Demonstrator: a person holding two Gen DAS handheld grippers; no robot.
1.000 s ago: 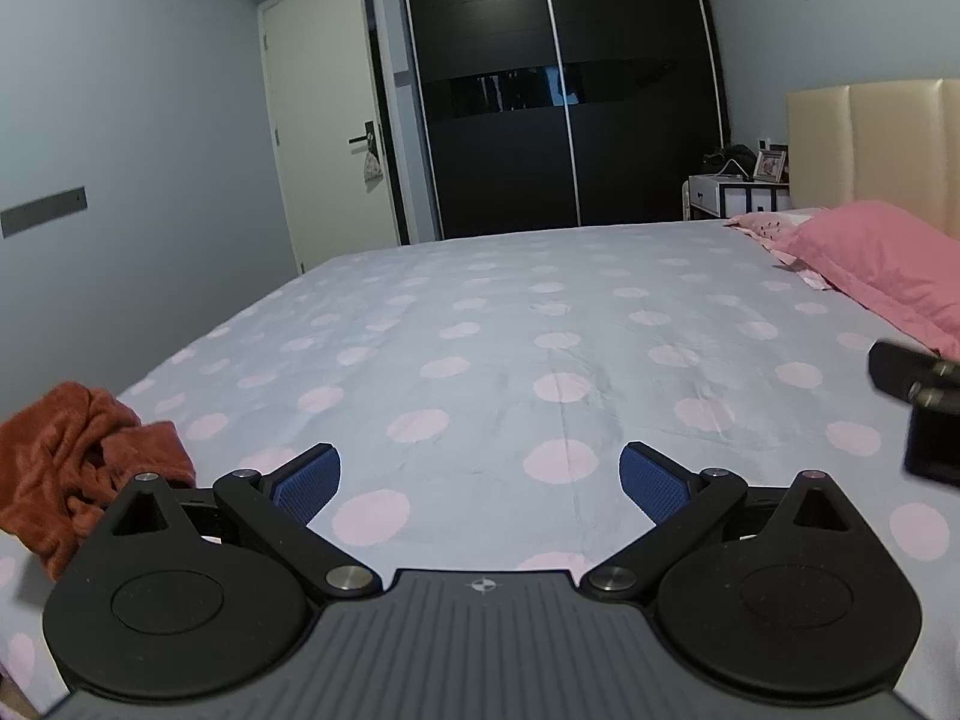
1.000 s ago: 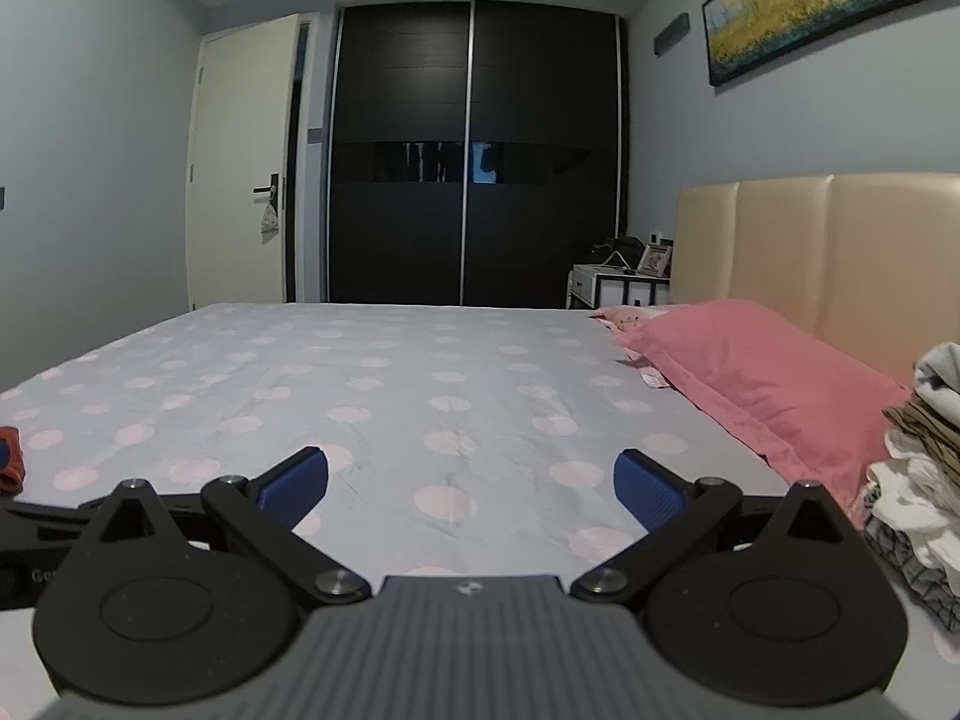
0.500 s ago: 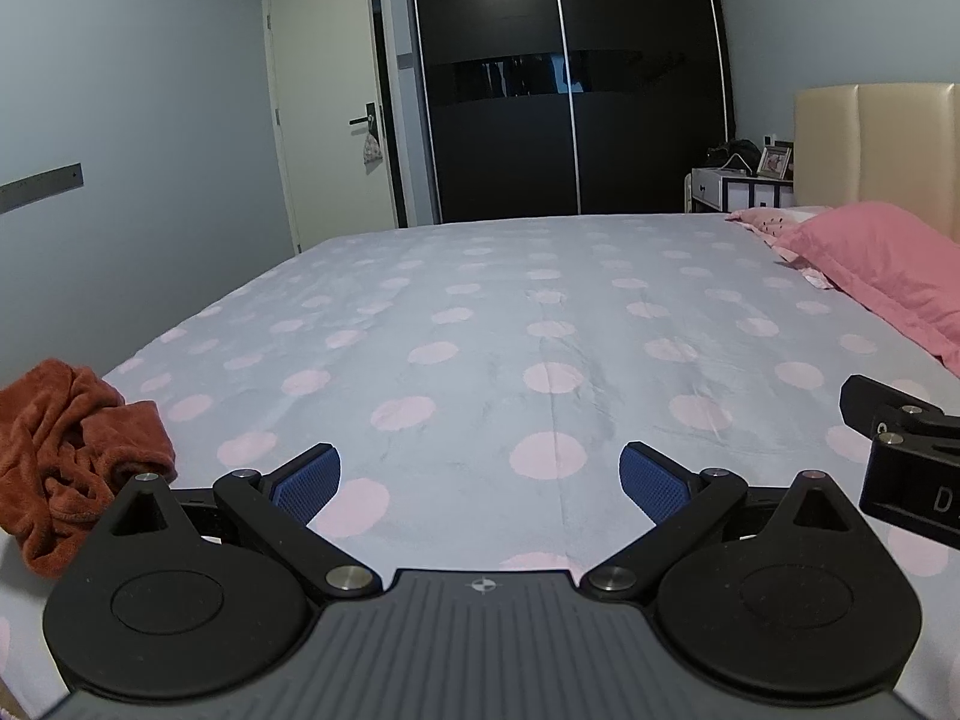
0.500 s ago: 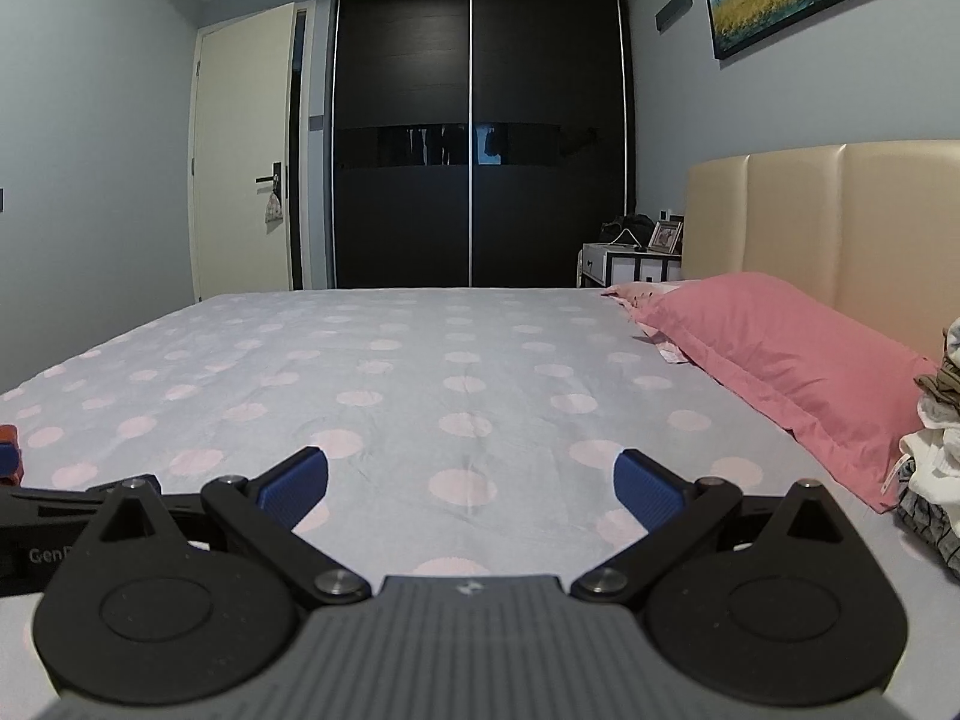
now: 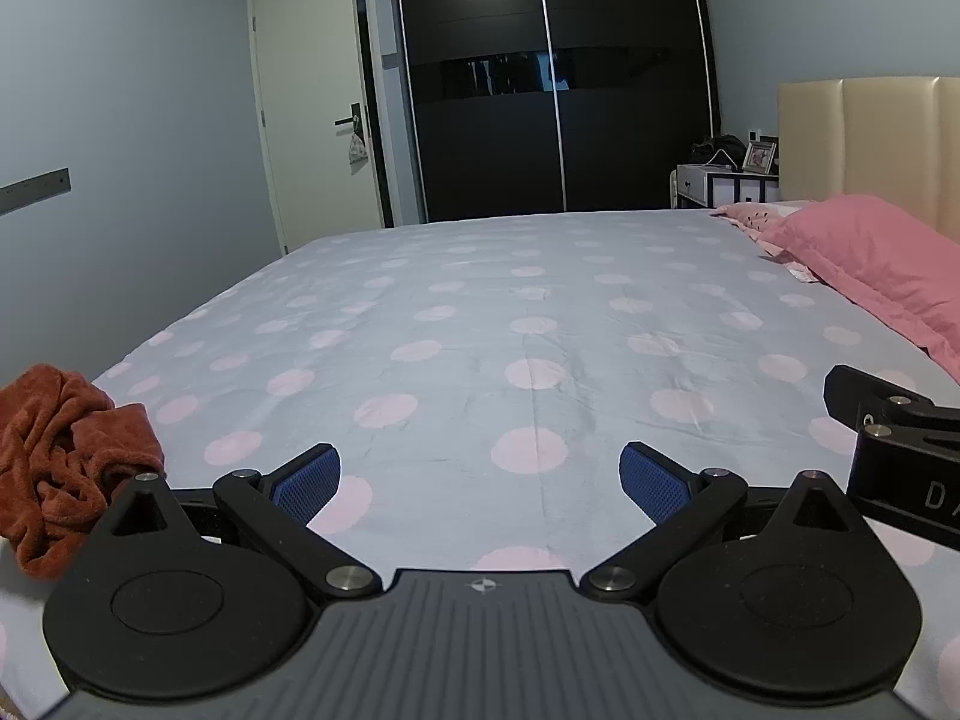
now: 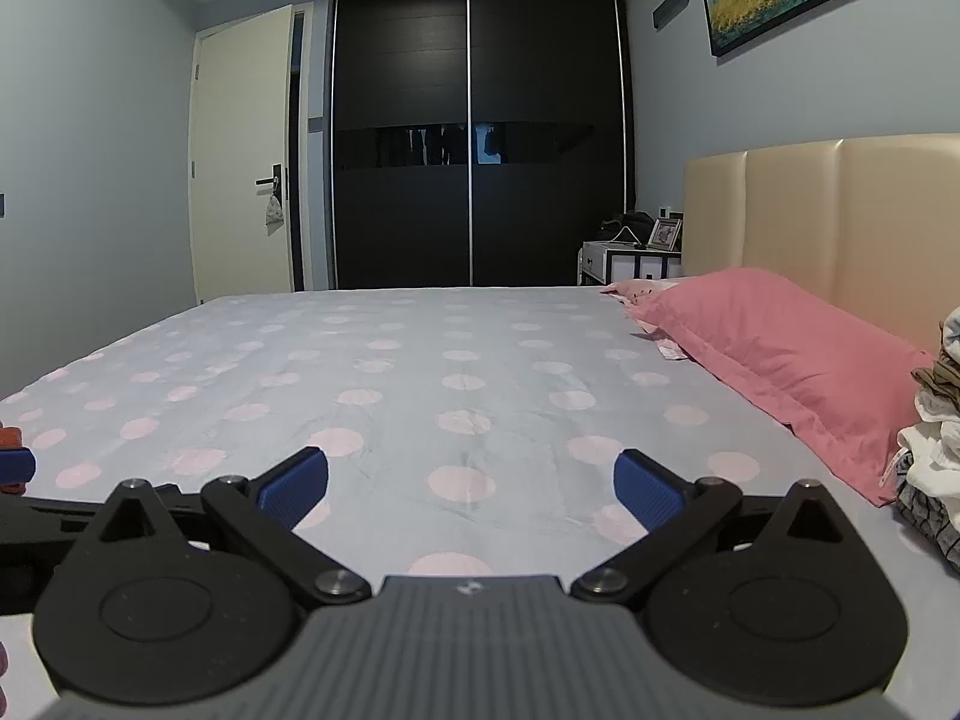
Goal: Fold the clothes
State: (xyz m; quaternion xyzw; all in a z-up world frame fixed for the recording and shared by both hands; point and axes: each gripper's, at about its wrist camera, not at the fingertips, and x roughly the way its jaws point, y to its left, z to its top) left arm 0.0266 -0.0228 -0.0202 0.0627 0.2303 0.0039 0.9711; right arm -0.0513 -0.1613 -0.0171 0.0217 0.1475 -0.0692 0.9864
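Observation:
A crumpled rust-orange garment (image 5: 57, 450) lies at the near left edge of the bed (image 5: 528, 312), left of my left gripper (image 5: 480, 483), which is open and empty just above the sheet. My right gripper (image 6: 468, 489) is open and empty too, low over the bed. A pile of clothes (image 6: 933, 450), white, olive and grey, sits at the right edge of the right wrist view. The right gripper's body (image 5: 900, 456) shows at the right of the left wrist view. A sliver of the orange garment (image 6: 9, 438) shows at the far left of the right wrist view.
The bed has a grey sheet with pink dots. A pink pillow (image 6: 774, 354) lies along the beige headboard (image 6: 840, 222) on the right. A nightstand (image 6: 630, 261), a black wardrobe (image 6: 474, 138) and a white door (image 6: 243, 162) stand beyond the bed.
Both grippers have tilted and shifted slightly; the right gripper's body has come further into the left wrist view. Both stay open and empty.

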